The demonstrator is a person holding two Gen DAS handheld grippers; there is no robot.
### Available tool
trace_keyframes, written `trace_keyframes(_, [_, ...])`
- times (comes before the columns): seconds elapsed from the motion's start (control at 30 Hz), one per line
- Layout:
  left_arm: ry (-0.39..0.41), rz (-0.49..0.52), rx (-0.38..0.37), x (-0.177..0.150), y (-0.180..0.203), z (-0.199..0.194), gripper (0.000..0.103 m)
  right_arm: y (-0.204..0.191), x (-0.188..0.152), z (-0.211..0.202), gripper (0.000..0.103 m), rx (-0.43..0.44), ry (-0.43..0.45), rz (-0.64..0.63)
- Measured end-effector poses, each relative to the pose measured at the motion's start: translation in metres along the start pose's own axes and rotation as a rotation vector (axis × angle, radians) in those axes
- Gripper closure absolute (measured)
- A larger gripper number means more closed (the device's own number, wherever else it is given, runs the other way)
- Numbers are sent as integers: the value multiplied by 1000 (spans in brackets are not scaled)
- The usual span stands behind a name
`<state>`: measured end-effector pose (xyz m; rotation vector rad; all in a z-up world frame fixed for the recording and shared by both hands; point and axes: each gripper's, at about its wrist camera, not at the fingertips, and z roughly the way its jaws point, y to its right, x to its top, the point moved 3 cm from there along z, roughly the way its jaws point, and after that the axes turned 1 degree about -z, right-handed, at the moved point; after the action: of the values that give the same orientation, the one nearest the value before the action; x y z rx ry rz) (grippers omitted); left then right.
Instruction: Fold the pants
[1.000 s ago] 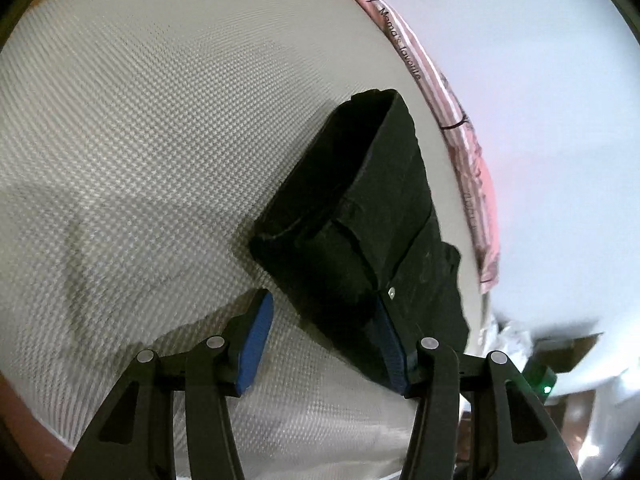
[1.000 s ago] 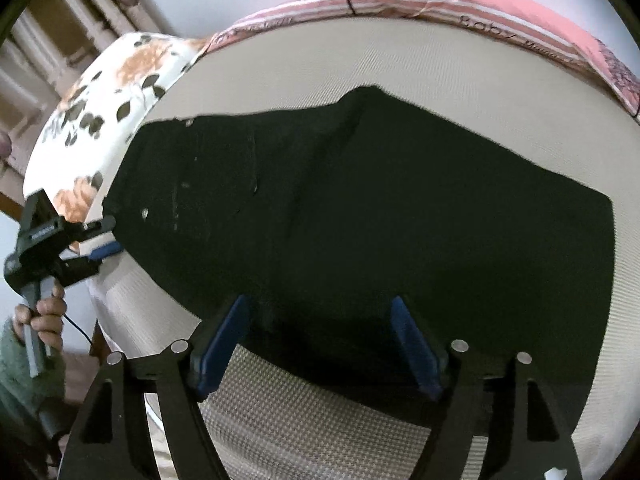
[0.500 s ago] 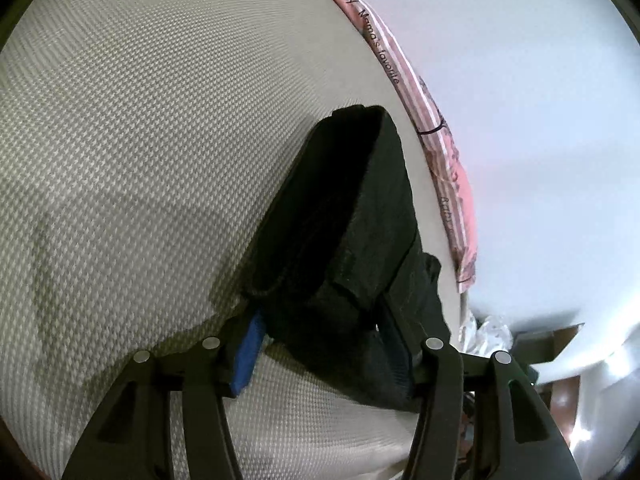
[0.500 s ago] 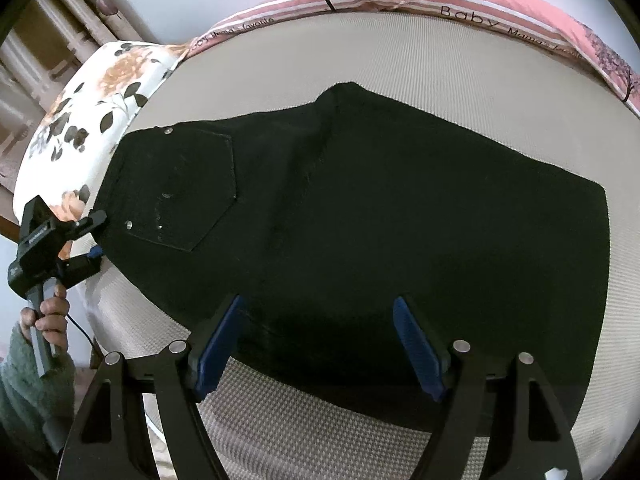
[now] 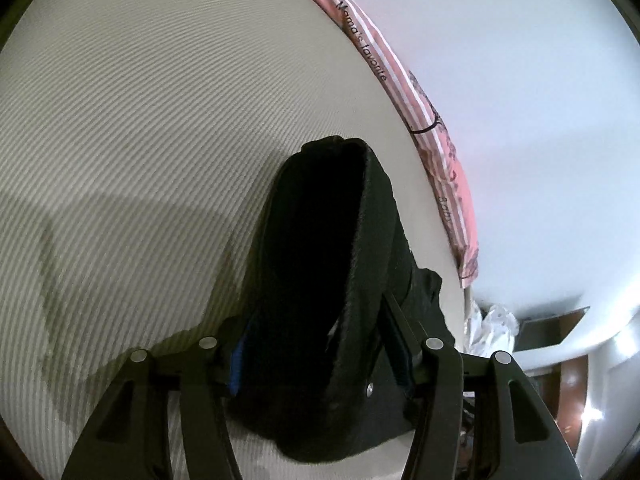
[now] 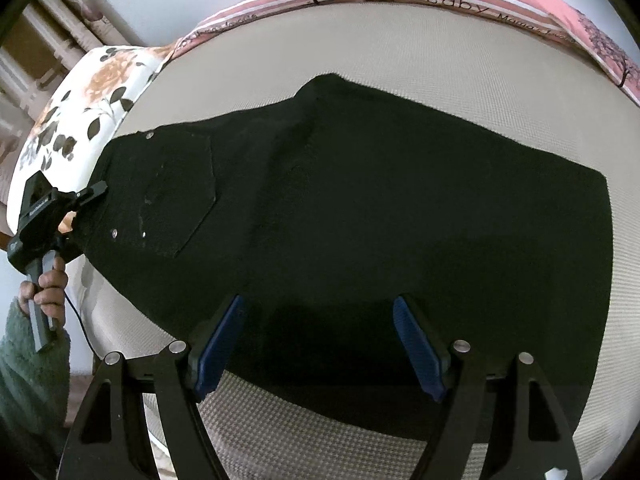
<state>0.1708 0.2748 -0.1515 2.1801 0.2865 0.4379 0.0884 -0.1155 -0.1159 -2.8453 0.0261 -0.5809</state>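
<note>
Bed: black pants flat across middle, halved lengthwise, waist at pillow-side edge. Cross folds pending. Left gripper pinching waistband, lifted off bed. Right gripper jaws spread above near edge of pants, empty.

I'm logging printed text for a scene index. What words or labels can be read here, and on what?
"Baby" and "Mama's favorite": black lettering on the pink striped bed cover, also seen in the right wrist view, where only "Baby" is clear.
A small white label on the body of the left gripper, seen from the right wrist: too small to read.
Black pants: no text.
</note>
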Motion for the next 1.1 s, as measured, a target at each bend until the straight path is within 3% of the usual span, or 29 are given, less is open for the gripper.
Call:
trace_keyframes(0.13, [22, 49, 81, -2, 11, 5, 53, 10, 1, -4, 29, 3, 13, 34])
trace_keyframes(0.27, [35, 69, 117, -5, 22, 2, 74, 17, 2, -8, 29, -7, 27, 57])
trace_keyframes(0.37, [45, 73, 143, -6, 34, -1, 81, 18, 2, -13, 29, -40, 43, 34])
trace_keyframes(0.5, [72, 113, 176, -12, 63, -8, 84, 20, 1, -21, 29, -78, 70, -2])
trace_keyframes(0.73, [88, 234, 150, -33, 134, -16, 86, 32, -1, -33, 29, -131, 101, -11])
trace_keyframes(1.1, [3, 373, 60, -84, 243, 24, 86, 89, -10, -74, 28, -171, 151, 39])
